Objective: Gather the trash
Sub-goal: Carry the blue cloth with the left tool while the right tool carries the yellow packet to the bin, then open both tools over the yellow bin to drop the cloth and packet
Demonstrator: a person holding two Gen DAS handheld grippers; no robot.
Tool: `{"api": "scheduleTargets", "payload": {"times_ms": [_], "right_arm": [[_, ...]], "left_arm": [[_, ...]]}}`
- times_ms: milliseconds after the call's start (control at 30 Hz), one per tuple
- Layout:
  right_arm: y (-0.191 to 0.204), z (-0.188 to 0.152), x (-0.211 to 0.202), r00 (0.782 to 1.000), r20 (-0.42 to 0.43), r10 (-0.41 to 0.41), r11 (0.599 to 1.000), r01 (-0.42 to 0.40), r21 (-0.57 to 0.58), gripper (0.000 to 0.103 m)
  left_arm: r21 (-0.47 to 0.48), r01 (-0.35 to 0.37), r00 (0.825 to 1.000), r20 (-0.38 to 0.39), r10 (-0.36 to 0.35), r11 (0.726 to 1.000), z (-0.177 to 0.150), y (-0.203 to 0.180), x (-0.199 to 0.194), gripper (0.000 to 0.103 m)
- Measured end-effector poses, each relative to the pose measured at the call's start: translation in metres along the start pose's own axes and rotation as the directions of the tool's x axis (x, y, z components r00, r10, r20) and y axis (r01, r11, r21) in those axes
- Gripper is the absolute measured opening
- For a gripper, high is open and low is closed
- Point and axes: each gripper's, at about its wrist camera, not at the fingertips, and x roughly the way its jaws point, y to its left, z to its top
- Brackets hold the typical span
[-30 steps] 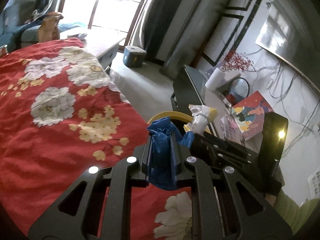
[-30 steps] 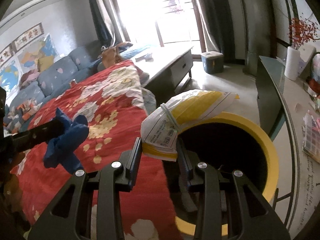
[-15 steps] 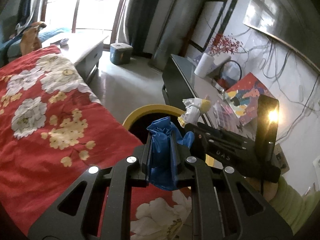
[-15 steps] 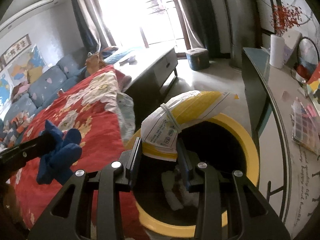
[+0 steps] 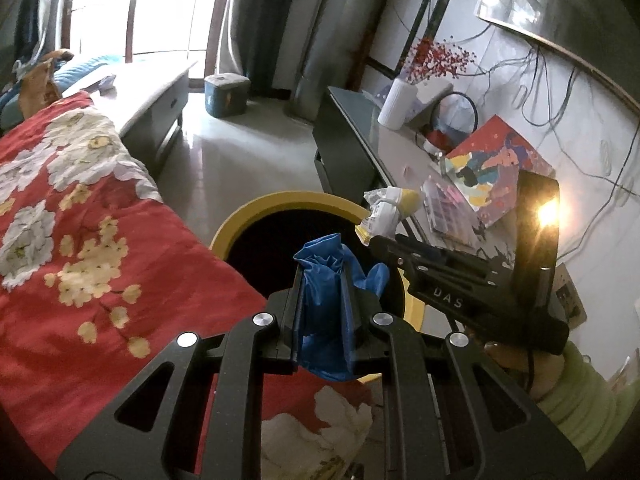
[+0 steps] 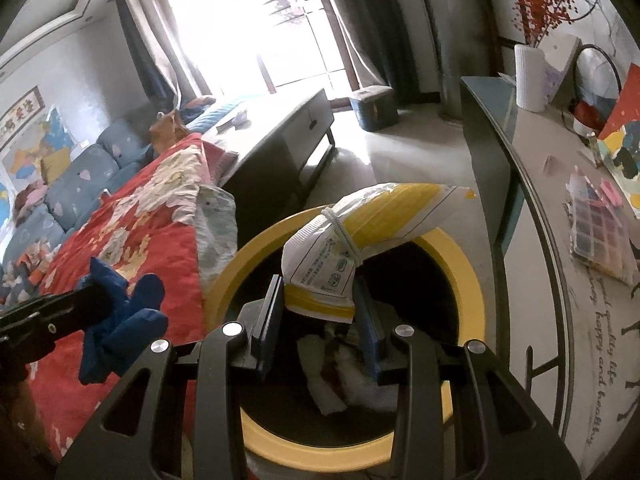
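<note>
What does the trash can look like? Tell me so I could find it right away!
Look for the big red flowery blanket. Right beside its edge, on the pale floor in front of the long dark side table, stands the trash bin. It is round with a bright yellow rim and a black inside with white crumpled scraps at the bottom, and nothing else nearby is yellow and ring-shaped.

Bright daylight pours through a tall window point(image 6: 280, 32) flanked by dark curtains point(image 6: 360, 20), glaring off the pale tiled floor point(image 5: 248, 148). A blue floral sofa point(image 6: 76, 184) stands against the grey wall under a map poster point(image 6: 36, 152). A red floral blanket point(image 5: 72, 240) spreads in front of a low grey cabinet point(image 6: 280, 132). Along the right wall runs a dark counter point(image 6: 536, 184) carrying a white vase point(image 6: 530, 78) of red berries, a colourful painting point(image 5: 496, 168) and a bead box point(image 6: 600, 232). A small blue stool point(image 5: 226, 94) sits near the curtains.
</note>
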Motion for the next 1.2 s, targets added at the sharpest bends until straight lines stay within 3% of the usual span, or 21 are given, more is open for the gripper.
{"api": "scheduleTargets", "payload": {"times_ms": [300, 733, 833, 1200], "right_arm": [[-0.013, -0.007, 0.006, 1.0, -0.027, 0.003, 1.0, -0.003, 0.011, 0.033], [-0.01, -0.013, 0.009, 0.998, -0.052, 0.035, 0.999, -0.036, -0.011, 0.036], [-0.008, -0.014, 0.006, 0.998, -0.049, 0.039, 0.999, -0.04, -0.018, 0.037], [-0.007, -0.011, -0.01, 1.0, -0.014, 0.019, 0.999, -0.019, -0.027, 0.058]], "left_arm": [[-0.036, 0.009, 0.999, -0.042, -0.011, 0.999, 0.001, 0.005, 0.027, 0.01], [-0.057, -0.006, 0.999, -0.038, 0.004, 0.998, 0.007, 0.006, 0.037, 0.014], [-0.063, -0.012, 0.999, -0.036, 0.009, 0.998, 0.008, 0.008, 0.037, 0.025], [-0.081, -0.029, 1.0, -0.015, 0.028, 0.996, 0.01, 0.013, 0.025, 0.073]]}}
